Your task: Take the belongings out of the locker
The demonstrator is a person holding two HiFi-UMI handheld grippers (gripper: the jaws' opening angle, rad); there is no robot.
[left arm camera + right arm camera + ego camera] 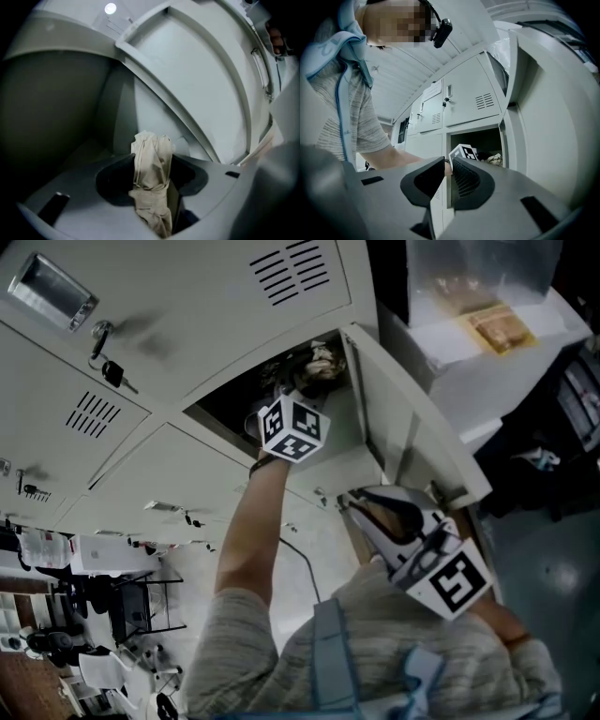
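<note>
The open locker [234, 399] holds a bundle of beige cloth [319, 360]. My left gripper [289, 395] reaches into its mouth at arm's length, marker cube outermost. In the left gripper view the jaws of the left gripper [151, 164] are shut on a twisted fold of the beige cloth [151, 187], with the locker's grey walls behind. My right gripper [352, 501] hangs lower, close to my chest and outside the locker. In its own view the right gripper [449, 176] is shut with nothing in it, facing the locker and the cloth [494, 159].
The locker door [412, 418] swings out to the right, between the two grippers. Closed lockers surround the open one; one has keys [111, 371] hanging from its lock. A table with a clear plastic box [487, 277] stands right of the door. Chairs and desks [122, 606] fill the lower left.
</note>
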